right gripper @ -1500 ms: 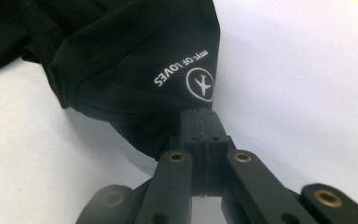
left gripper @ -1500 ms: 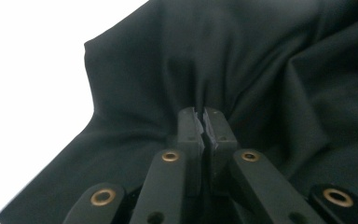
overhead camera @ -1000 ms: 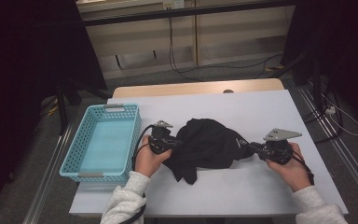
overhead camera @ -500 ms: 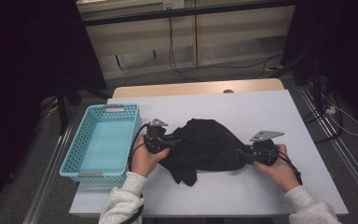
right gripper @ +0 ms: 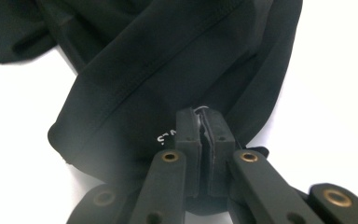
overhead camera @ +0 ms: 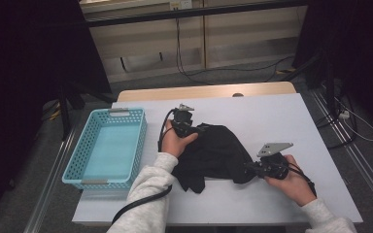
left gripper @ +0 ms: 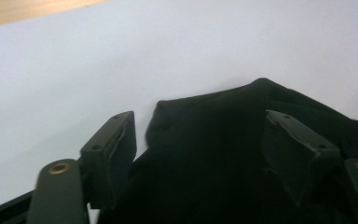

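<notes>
A crumpled black garment point(overhead camera: 213, 151) lies in the middle of the white table point(overhead camera: 277, 111). My left gripper point(overhead camera: 197, 129) is at the garment's far left edge. In the left gripper view its jaws point(left gripper: 200, 149) stand apart and have just been opening; the black cloth point(left gripper: 214, 140) lies loose between them, with no pad pressing on it. My right gripper point(overhead camera: 250, 168) is at the garment's near right corner. Seen in the right gripper view, that gripper point(right gripper: 203, 122) is shut on a fold of the garment point(right gripper: 168, 70), beside some small white lettering.
A light blue plastic basket point(overhead camera: 126, 111) stands at the table's left side with nothing in it. A wooden strip point(overhead camera: 204, 91) runs along the far edge. Cables trail from both grippers, and dark floor with cords surrounds the table.
The left hand has moved toward the far side and a little right, and its jaws have let go of the cloth. The right gripper has drawn slightly nearer and stays closed on the garment.
</notes>
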The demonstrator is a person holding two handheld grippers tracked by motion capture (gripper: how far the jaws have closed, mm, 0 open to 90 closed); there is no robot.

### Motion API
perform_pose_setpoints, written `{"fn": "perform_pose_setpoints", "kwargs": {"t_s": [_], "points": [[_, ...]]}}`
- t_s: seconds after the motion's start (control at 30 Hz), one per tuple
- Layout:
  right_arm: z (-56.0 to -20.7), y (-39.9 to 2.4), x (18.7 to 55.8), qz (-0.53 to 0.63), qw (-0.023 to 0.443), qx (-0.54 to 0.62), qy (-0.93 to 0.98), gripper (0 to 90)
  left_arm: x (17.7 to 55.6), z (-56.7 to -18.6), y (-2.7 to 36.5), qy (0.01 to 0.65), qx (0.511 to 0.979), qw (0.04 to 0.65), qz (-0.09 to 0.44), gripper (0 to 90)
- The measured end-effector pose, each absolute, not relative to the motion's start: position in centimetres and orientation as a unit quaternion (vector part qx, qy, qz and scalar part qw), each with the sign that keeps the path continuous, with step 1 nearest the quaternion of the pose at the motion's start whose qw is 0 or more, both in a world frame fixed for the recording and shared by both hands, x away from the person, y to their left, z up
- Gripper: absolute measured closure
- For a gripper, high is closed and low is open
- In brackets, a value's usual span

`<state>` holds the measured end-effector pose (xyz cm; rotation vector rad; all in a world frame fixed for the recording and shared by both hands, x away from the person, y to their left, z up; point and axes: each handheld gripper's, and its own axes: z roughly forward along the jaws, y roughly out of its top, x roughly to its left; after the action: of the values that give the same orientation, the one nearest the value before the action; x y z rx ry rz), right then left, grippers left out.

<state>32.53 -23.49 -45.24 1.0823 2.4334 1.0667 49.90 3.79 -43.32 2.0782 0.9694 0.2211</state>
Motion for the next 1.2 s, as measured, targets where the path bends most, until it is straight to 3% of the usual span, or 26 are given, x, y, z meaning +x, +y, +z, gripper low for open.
{"fn": "perform_pose_setpoints", "kwargs": {"t_s": [0.1, 0.17, 0.27, 0.3, 0.4, 0.6, 0.63, 0.67, 0.73, 0.83, 0.9, 1.07, 1.1, 1.13, 1.2], "points": [[-45.3, -23.7, 32.3, 0.376, 0.139, 0.376, 0.835, 79.2, 50.4, -44.4, 3.2, 0.389, 0.829, 0.394, 0.082, 37.9], [-44.9, -24.1, 32.2, 0.379, 0.157, 0.397, 0.821, 67.4, 50.5, -45.1, 3.0, 0.394, 0.831, 0.386, 0.074, 43.3], [-44.1, -25.5, 32.1, 0.399, 0.173, 0.434, 0.789, 56.4, 50.3, -45.5, 3.0, 0.397, 0.833, 0.382, 0.054, 56.7], [-44.0, -26.0, 32.1, 0.399, 0.174, 0.445, 0.782, 57.9, 50.2, -45.4, 3.1, 0.397, 0.835, 0.379, 0.045, 64.5], [-44.3, -26.8, 32.2, 0.388, 0.169, 0.467, 0.776, 50.9, 49.7, -45.2, 3.2, 0.389, 0.844, 0.367, 0.043, 76.3], [-45.6, -26.0, 32.2, 0.360, 0.135, 0.472, 0.794, 51.7, 48.7, -44.4, 4.9, 0.385, 0.845, 0.368, 0.048, 80.9], [-45.7, -25.9, 32.1, 0.357, 0.130, 0.476, 0.793, 59.9, 48.5, -44.2, 5.3, 0.388, 0.843, 0.369, 0.049, 81.4], [-45.7, -25.9, 32.1, 0.357, 0.130, 0.476, 0.793, 59.9, 48.3, -44.0, 5.8, 0.389, 0.841, 0.373, 0.052, 81.4], [-45.6, -25.8, 32.1, 0.364, 0.106, 0.470, 0.797, 80.2, 48.0, -43.5, 6.7, 0.390, 0.834, 0.386, 0.054, 81.6], [-45.3, -25.8, 32.4, 0.364, 0.114, 0.463, 0.800, 86.5, 47.5, -42.7, 7.9, 0.390, 0.825, 0.403, 0.065, 81.8], [-44.1, -26.5, 33.1, 0.365, 0.171, 0.465, 0.788, 87.0, 47.2, -42.2, 8.5, 0.389, 0.821, 0.412, 0.070, 81.9], [-42.7, -27.9, 34.4, 0.378, 0.229, 0.464, 0.768, 85.6, 45.9, -41.4, 9.3, 0.384, 0.814, 0.431, 0.060, 82.1], [-42.9, -28.3, 35.0, 0.376, 0.237, 0.483, 0.754, 70.1, 45.5, -41.4, 9.4, 0.381, 0.818, 0.426, 0.059, 82.2], [-42.9, -28.3, 35.0, 0.376, 0.237, 0.483, 0.754, 70.1, 45.2, -41.5, 9.6, 0.378, 0.823, 0.421, 0.061, 82.2], [-43.4, -28.7, 35.3, 0.370, 0.239, 0.499, 0.746, 61.3, 44.6, -42.0, 9.8, 0.381, 0.823, 0.417, 0.058, 82.2]]}}
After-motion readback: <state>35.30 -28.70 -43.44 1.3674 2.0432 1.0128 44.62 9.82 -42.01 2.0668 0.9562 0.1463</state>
